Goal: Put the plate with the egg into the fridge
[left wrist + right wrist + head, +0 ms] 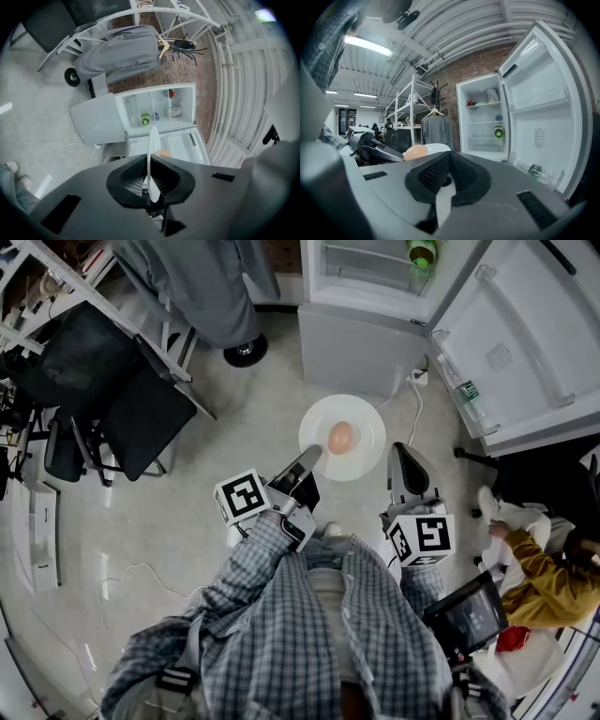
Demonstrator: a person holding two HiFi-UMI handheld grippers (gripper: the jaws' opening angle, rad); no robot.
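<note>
A white plate (367, 420) with a brown egg (340, 438) on it hangs level above the floor, in front of the open fridge (361, 343). My left gripper (307, 457) is shut on the plate's near-left rim. In the left gripper view the plate (153, 150) shows edge-on between the pads (133, 178), with the egg (162, 153) just past it. My right gripper (401, 451) is shut on nothing, close beside the plate's right rim. The right gripper view shows the right gripper (449, 176), the egg (416, 152) and the plate (438, 147) to its left.
The fridge door (525, 343) swings out to the right, with a bottle (466, 395) in its rack. A green bottle (422, 251) stands inside the fridge. Black chairs (103, 399) and a hanging grey coat (197, 287) are at the left. A person in yellow (539, 568) sits at the right. A cable (412, 404) lies on the floor.
</note>
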